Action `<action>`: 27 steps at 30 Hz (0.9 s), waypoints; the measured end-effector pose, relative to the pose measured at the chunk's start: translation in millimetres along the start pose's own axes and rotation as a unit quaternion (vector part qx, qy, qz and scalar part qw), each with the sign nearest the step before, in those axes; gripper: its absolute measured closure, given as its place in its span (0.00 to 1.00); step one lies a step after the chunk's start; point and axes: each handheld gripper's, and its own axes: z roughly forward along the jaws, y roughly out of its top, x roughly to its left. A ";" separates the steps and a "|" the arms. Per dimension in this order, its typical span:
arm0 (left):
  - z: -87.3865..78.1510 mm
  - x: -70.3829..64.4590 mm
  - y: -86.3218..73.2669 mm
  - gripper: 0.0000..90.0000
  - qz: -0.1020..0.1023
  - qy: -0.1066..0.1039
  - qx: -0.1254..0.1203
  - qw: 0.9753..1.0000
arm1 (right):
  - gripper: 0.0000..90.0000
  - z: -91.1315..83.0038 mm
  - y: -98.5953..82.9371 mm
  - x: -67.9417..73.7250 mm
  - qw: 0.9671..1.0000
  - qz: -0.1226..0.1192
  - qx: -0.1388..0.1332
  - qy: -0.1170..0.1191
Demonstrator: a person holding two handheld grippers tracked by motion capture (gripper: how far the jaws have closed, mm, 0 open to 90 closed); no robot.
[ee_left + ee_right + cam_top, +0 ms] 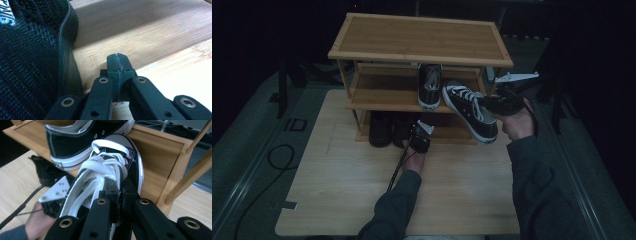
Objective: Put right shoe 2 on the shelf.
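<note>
Black sneaker (472, 112) clamped in right claw (492, 104), toe toward rack (419, 45).

Dim from above, bright up close.

We see the high view underexposed, its surroundings sinking into black and only the bamboo shoe rack (419, 37) catching soft light. Our two gripper views are brighter; the near jaws blur, and a broad shadow crosses the wooden shelf board (140, 30).
</note>
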 end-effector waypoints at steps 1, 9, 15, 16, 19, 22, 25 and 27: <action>0.0 0.1 0.0 1.00 0.000 0.000 0.000 1.000 | 0.97 1.9 0.9 -0.1 1.000 0.003 -0.001 0.000; 0.0 0.1 0.0 1.00 0.000 0.000 0.000 1.000 | 0.97 14.5 6.4 -1.3 0.999 0.015 -0.006 -0.028; 0.0 0.0 0.0 1.00 0.000 0.000 0.000 1.000 | 0.97 21.3 9.6 -2.1 0.999 0.026 -0.010 -0.043; 0.0 0.0 0.0 1.00 0.000 -0.001 0.000 1.000 | 0.97 23.7 10.3 -1.8 0.998 0.032 -0.011 -0.045; -0.1 0.2 0.0 1.00 0.000 -0.001 0.000 1.000 | 0.97 26.6 11.1 -1.3 0.998 0.034 -0.014 -0.048; 0.0 0.2 0.0 1.00 0.000 -0.001 0.000 1.000 | 0.97 31.6 13.0 0.2 0.998 0.040 -0.019 -0.052; -0.1 0.3 0.0 1.00 -0.001 -0.002 0.000 1.000 | 0.97 34.2 14.4 0.9 0.997 0.045 -0.020 -0.053; -0.1 0.2 0.0 1.00 0.000 -0.001 0.000 1.000 | 0.97 36.2 15.2 2.0 0.997 0.049 -0.026 -0.054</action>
